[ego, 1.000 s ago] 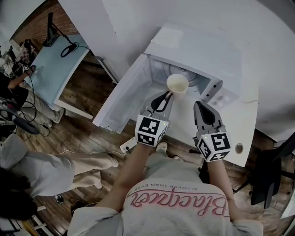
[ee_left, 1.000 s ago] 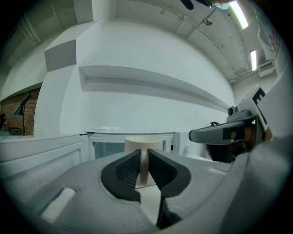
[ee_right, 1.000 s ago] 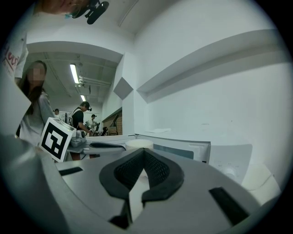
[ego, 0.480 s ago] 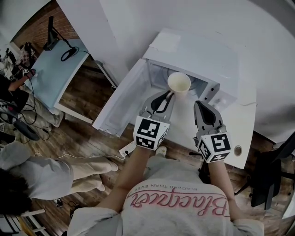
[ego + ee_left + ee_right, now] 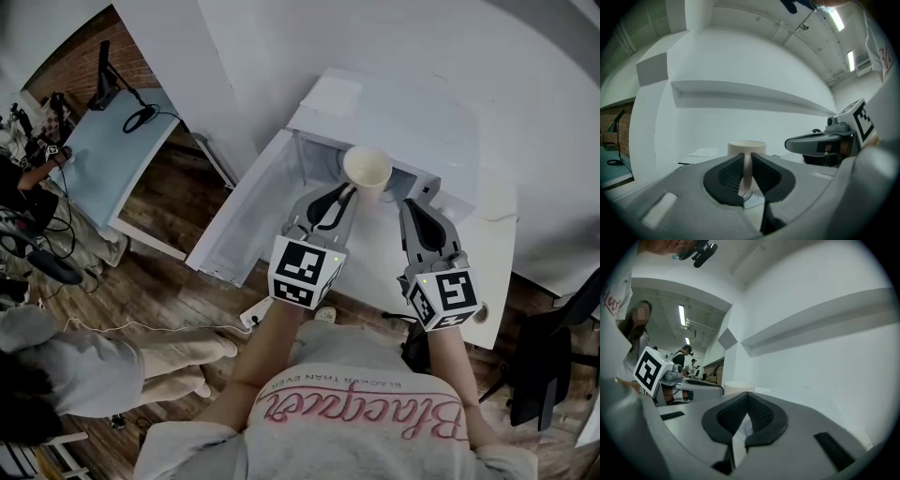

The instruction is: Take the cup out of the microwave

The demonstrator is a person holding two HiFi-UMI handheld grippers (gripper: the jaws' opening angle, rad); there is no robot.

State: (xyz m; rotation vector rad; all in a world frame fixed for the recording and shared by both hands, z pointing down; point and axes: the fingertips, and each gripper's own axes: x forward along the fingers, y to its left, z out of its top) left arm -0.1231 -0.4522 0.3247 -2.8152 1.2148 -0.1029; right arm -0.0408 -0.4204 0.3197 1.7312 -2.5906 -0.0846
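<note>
In the head view a cream cup hangs upright in front of the open white microwave, level with its top edge. My left gripper is shut on the cup's handle. In the left gripper view the handle is pinched between the dark pads, with the cup body just beyond them. My right gripper hangs to the right of the cup, shut and with nothing in it; in its own view the right gripper has its jaws together. The cup rim shows to their left.
The microwave door swings open to the left. A sheet of paper lies on the microwave's top. The microwave stands on a white counter. A light blue table and a person stand at far left, and a black chair at right.
Both grippers have risen together. The cup has come up with the left one, from the mouth of the microwave cavity to about its top edge.
</note>
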